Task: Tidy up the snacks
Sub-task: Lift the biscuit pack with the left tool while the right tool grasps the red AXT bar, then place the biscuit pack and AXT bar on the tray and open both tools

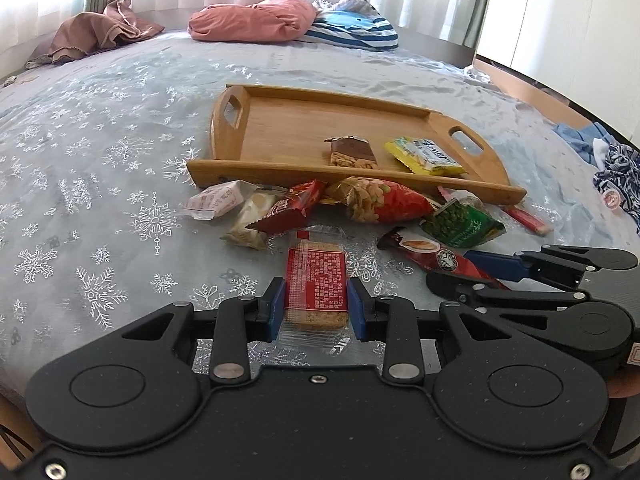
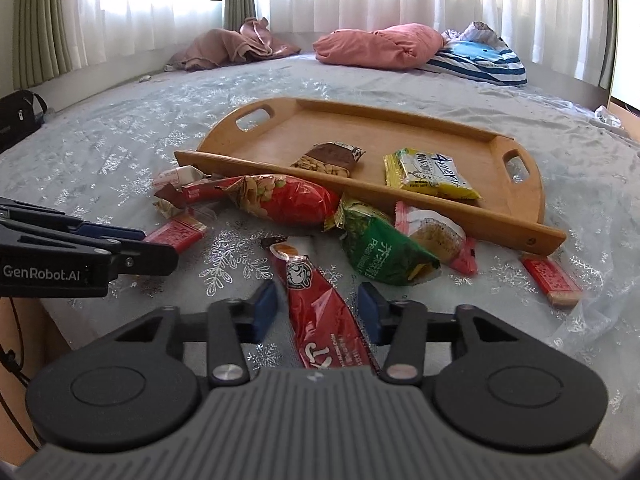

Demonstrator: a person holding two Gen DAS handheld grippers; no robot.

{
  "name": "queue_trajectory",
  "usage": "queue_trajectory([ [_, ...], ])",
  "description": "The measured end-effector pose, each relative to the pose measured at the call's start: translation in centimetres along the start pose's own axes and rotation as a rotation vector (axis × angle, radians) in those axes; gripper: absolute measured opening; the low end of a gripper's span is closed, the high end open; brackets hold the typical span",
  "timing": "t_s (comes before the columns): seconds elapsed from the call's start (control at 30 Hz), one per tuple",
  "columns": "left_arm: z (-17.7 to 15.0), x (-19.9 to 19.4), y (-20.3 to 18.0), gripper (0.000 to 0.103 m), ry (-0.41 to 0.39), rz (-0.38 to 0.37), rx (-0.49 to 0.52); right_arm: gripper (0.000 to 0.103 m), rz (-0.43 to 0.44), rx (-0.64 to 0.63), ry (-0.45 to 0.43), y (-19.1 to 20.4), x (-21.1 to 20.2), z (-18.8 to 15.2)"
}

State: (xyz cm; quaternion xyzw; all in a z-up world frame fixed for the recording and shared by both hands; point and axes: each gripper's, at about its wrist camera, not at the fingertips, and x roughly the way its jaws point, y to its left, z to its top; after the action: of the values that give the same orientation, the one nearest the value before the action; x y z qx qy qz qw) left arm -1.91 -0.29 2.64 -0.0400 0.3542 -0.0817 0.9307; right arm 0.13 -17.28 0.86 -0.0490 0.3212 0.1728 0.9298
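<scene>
A wooden tray (image 1: 304,128) lies on the bed and holds a brown peanut bar (image 1: 352,153) and a yellow packet (image 1: 426,157). Several snack packets lie in front of it. My left gripper (image 1: 316,304) is shut on a clear-wrapped cereal bar with a red label (image 1: 316,276), resting on the sheet. My right gripper (image 2: 318,310) is open, its blue pads on either side of a long red snack packet (image 2: 320,312) without touching it. The tray (image 2: 472,152), a red peanut bag (image 2: 280,198) and a green pea bag (image 2: 380,248) show in the right wrist view.
The bed has a grey snowflake sheet (image 1: 100,200). A pink pillow (image 1: 256,20), a striped pillow (image 1: 356,32) and brown cloth (image 1: 100,32) lie at the far end. A small red bar (image 2: 550,280) lies right of the tray. Clothes (image 1: 612,168) lie at the right edge.
</scene>
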Motion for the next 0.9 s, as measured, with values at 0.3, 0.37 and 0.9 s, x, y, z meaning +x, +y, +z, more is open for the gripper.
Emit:
queue_trajectory([
  [0.3, 0.2, -0.9, -0.1, 0.031, -0.027, -0.013, -0.02, 0.032, -0.002, -0.003, -0.012, 0.3, -1.4, 0.0],
  [0.37, 0.4, -1.5, -0.3, 0.031, -0.041, -0.017, -0.02, 0.031, 0.002, 0.003, -0.02, 0.4, -2.0, 0.0],
  [0.9, 3.4, -3.9, -1.2, 0.031, -0.14, -0.009, 0.018, 0.028, 0.004, 0.066, -0.13, 0.1, -6.3, 2.3],
])
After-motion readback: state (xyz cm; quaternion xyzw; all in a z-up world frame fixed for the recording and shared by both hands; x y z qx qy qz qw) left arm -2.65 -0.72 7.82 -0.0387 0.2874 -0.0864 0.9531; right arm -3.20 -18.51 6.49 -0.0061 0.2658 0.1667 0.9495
